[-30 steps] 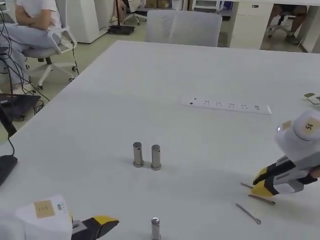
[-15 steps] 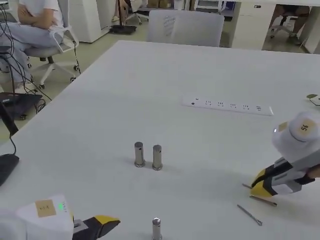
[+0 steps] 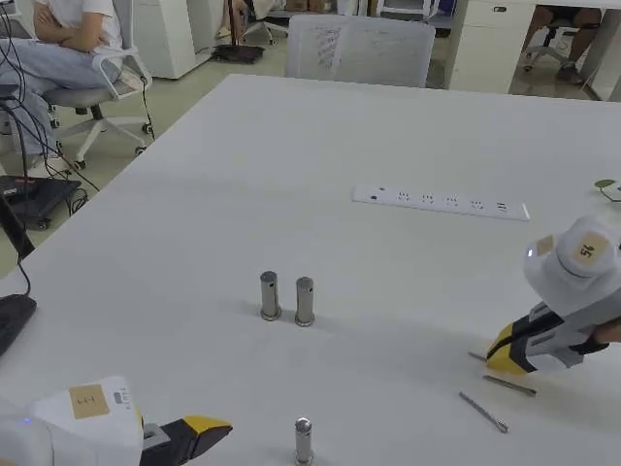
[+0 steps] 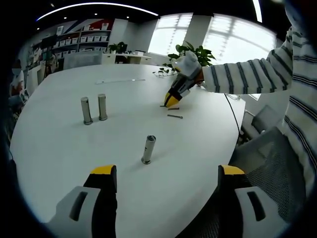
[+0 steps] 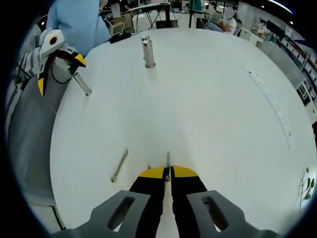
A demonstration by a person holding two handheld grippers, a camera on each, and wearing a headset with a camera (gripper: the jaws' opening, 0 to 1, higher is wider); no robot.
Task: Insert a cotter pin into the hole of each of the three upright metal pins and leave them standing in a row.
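A broad white table (image 3: 194,214) stands in an open office. A grey chair (image 3: 359,49) is drawn up at its far edge, a seated person (image 3: 58,39) is off the far left corner, and pale cabinets stand behind. The left gripper view adds bright windows and a potted plant (image 4: 190,49) past the table's end. A white power strip (image 3: 441,203) lies flat toward the far right of the tabletop.

Each gripper's white housing carries a tan sticker. The one on the right bears two digits, too tilted to read with certainty, and the print on the left one is too small to make out.

A pair of metal pins (image 3: 270,296) stands upright mid-table, just beside each other. The third metal pin (image 3: 304,442) stands upright well apart from them, near the front edge.

The right gripper (image 3: 497,357), held by a hand in a striped sleeve (image 4: 247,74), is angled down with its yellow tips at the tabletop on the right. Its jaws are pressed almost together, pinching a cotter pin (image 5: 168,166) that lies along the surface between the tips. One loose cotter pin (image 3: 482,412) and a second loose cotter pin (image 3: 509,385) lie flat just beside it.

The left gripper (image 4: 167,171) sits low at the near left — jaws spread wide, gripping nothing. The third metal pin stands ahead of the gap between them, apart from both tips.
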